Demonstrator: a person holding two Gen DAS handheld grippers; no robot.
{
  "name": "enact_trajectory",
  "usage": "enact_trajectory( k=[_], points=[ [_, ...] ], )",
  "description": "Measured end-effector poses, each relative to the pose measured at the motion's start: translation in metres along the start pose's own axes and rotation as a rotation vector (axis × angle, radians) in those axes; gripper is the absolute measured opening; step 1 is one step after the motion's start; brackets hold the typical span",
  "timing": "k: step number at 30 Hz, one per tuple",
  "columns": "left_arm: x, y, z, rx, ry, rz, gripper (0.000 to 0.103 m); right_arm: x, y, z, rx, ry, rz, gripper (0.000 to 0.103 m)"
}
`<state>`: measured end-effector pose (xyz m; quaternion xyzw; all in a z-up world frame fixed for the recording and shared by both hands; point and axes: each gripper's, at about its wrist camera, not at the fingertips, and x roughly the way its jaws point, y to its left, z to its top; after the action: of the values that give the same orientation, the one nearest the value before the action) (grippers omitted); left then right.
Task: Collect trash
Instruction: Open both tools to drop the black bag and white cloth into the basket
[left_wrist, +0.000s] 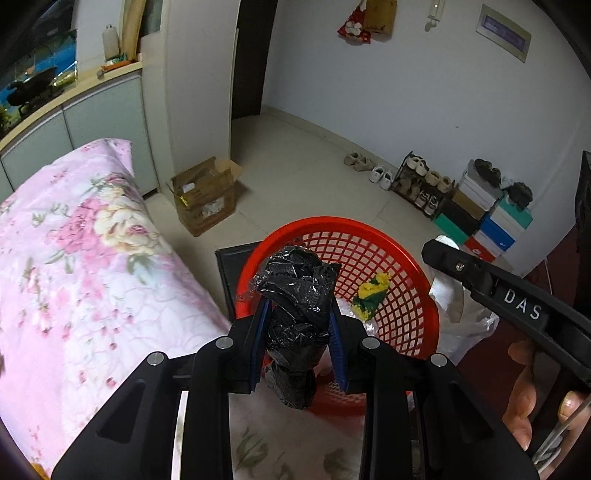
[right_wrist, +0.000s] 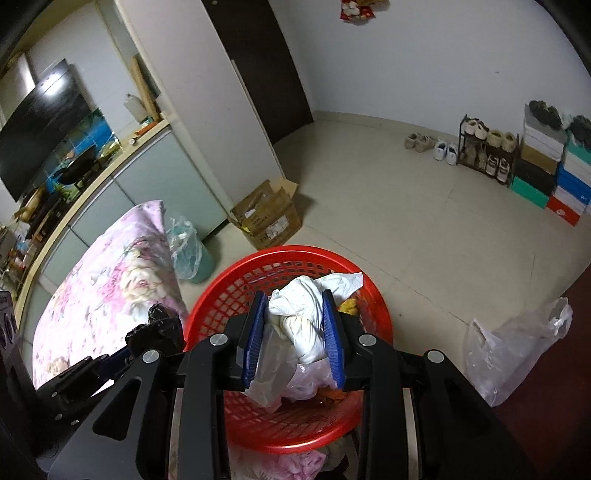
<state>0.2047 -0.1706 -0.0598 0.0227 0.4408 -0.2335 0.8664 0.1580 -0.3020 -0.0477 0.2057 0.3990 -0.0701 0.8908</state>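
Observation:
A red mesh basket (left_wrist: 402, 266) stands at the edge of a bed and also shows in the right wrist view (right_wrist: 229, 291). My left gripper (left_wrist: 299, 314) is shut on a crumpled black plastic bag (left_wrist: 299, 295), held over the basket's near rim. My right gripper (right_wrist: 295, 325) is shut on a knotted white bundle of cloth and plastic (right_wrist: 306, 321), held above the basket. A yellow-green wrapper (left_wrist: 371, 291) lies inside the basket. The right gripper's body (left_wrist: 517, 295) shows at the right of the left wrist view.
A pink floral bedcover (left_wrist: 74, 258) lies at the left. An open cardboard box (left_wrist: 207, 199) stands on the tiled floor. A clear plastic bag (right_wrist: 517, 347) lies at the right. A green lined bin (right_wrist: 190, 251) stands by the bed. A shoe rack (left_wrist: 424, 184) and shoe boxes line the far wall.

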Motion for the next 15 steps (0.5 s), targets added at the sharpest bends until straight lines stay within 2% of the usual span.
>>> enact_trajectory(
  k=[3, 5, 7, 9, 12, 13, 15],
  points=[
    [0.007, 0.0, -0.001, 0.0, 0.012, -0.009, 0.03, 0.012, -0.004, 0.0, 0.018, 0.022, -0.001, 0.032],
    [0.013, -0.001, -0.002, 0.002, 0.019, -0.014, 0.033, 0.017, -0.006, -0.001, 0.028, 0.031, 0.002, 0.043],
    [0.016, -0.001, -0.003, 0.002, 0.025, -0.018, 0.041, 0.022, -0.01, -0.002, 0.056, 0.047, 0.014, 0.05],
    [0.018, -0.003, -0.004, -0.003, 0.025, -0.024, 0.049, 0.025, -0.013, -0.002, 0.069, 0.053, 0.016, 0.051],
    [0.018, -0.004, -0.005, 0.004, 0.019, -0.018, 0.069, 0.024, -0.016, -0.002, 0.078, 0.054, 0.02, 0.053],
    [0.016, -0.004, -0.005, 0.007, 0.017, -0.013, 0.073, 0.023, -0.016, -0.002, 0.082, 0.051, 0.021, 0.054],
    [0.012, -0.004, -0.004, 0.014, 0.013, -0.008, 0.074, 0.02, -0.018, -0.001, 0.085, 0.045, 0.024, 0.056]
  ],
)
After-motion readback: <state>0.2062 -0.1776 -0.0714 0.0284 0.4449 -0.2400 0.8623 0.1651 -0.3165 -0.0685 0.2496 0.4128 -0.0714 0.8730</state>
